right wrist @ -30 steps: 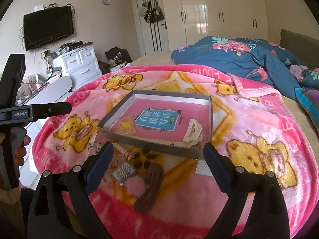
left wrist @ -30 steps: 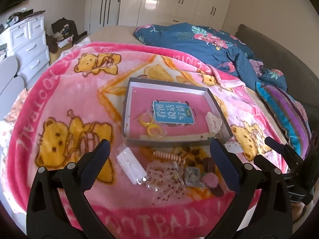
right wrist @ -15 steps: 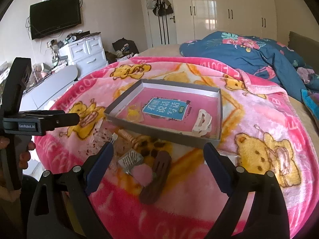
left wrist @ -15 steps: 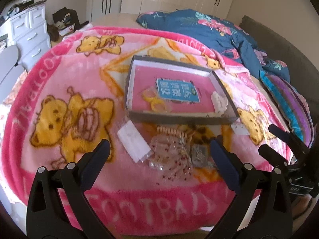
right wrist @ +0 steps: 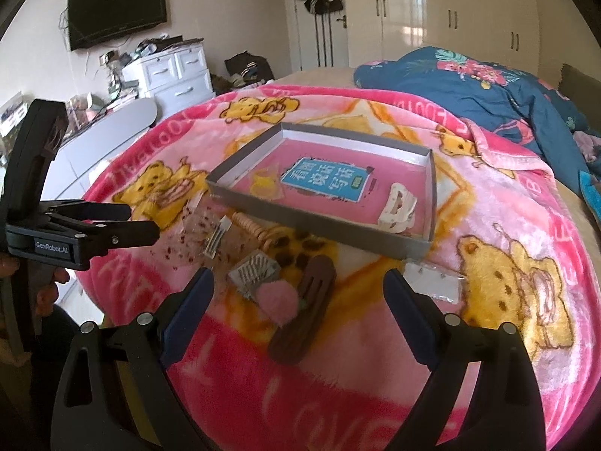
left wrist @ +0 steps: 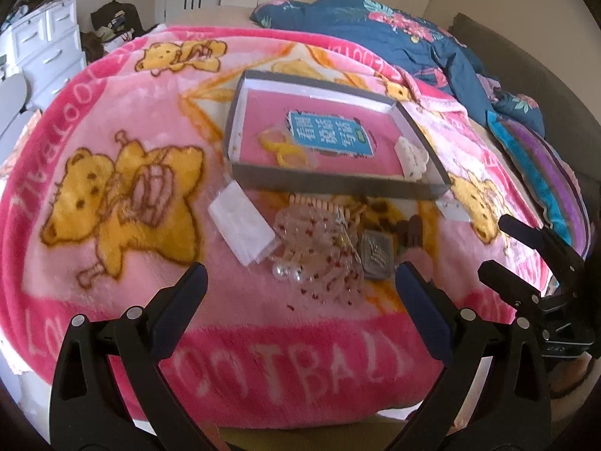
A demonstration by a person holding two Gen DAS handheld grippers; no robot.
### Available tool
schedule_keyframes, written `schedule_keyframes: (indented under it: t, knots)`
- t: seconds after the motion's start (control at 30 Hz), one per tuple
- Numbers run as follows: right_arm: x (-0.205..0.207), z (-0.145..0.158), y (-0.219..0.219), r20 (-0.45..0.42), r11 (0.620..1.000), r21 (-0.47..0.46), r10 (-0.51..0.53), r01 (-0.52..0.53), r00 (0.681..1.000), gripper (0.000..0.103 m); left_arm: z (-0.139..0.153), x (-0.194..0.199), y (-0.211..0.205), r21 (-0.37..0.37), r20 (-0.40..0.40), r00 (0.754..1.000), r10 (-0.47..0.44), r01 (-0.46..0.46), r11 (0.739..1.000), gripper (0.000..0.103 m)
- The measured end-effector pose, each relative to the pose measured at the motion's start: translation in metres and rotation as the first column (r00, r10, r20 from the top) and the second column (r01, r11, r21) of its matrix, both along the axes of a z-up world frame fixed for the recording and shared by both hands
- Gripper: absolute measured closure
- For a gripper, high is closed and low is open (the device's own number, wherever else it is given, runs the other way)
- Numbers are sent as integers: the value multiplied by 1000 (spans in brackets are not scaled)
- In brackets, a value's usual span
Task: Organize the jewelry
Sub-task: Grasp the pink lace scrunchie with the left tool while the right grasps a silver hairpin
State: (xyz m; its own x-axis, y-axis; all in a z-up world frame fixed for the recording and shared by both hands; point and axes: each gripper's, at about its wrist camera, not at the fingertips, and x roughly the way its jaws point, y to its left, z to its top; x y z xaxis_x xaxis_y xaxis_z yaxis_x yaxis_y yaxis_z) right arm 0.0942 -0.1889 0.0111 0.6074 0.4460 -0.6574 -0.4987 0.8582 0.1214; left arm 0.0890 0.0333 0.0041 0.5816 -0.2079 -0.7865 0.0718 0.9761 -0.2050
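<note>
Surface: you are working over a pink blanket (left wrist: 124, 285) with yellow bears and white lettering, which is covering the bed.
Tray: a shallow grey tray (left wrist: 338, 184) is lying on the blanket at 12 o'clock from your left gripper, with a teal-labelled card (left wrist: 330, 135), yellow rings (left wrist: 285, 148) and a white hair clip (left wrist: 411, 154) sitting inside it.
Jewelry pile: loose pieces are lying on the blanket just in front of the tray's near wall: a clear beaded bag (left wrist: 319, 255), a white packet (left wrist: 240, 225), a small silver comb (right wrist: 255, 272), a pink pom-pom (right wrist: 278, 298) and a brown hair clip (right wrist: 304, 312) touching it.
Left gripper: your left gripper (left wrist: 300, 285) is hanging over the blanket with its jaws apart and nothing between them; the beaded bag is lying at 12 o'clock from it.
Right gripper: your right gripper (right wrist: 298, 289) is holding its jaws wide and empty, with the pom-pom and brown clip lying between the fingertips on the blanket below.
Small bag: a clear bag (right wrist: 432, 282) is lying at 1 o'clock from the right gripper, near the tray's corner.
Room: a blue floral quilt (right wrist: 488, 86) is bunching at 1 o'clock, a white dresser (right wrist: 172, 71) and a wall television (right wrist: 116, 7) are standing at 10 o'clock, and white wardrobes (right wrist: 450, 18) are lining the far wall.
</note>
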Motion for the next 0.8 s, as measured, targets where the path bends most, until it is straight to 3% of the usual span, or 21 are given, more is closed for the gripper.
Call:
schedule_keyframes:
  t: [0.47, 0.63, 0.73, 0.8]
  knots:
    - [-1, -31, 12, -70, 996, -41, 71, -74, 995, 12, -28, 8, -2, -92, -61, 998, -24, 18, 996, 23]
    - [7, -44, 18, -93, 995, -54, 81, -86, 992, 13, -41, 16, 1, -169, -88, 996, -15, 0, 986, 40]
    - [14, -49, 24, -98, 992, -74, 92, -100, 991, 20, -44, 18, 0, -202, -97, 995, -17, -3, 979, 59]
    - [17, -52, 29, -97, 990, -86, 105, -114, 990, 26, -44, 18, -2, -189, -94, 995, -15, -3, 982, 79]
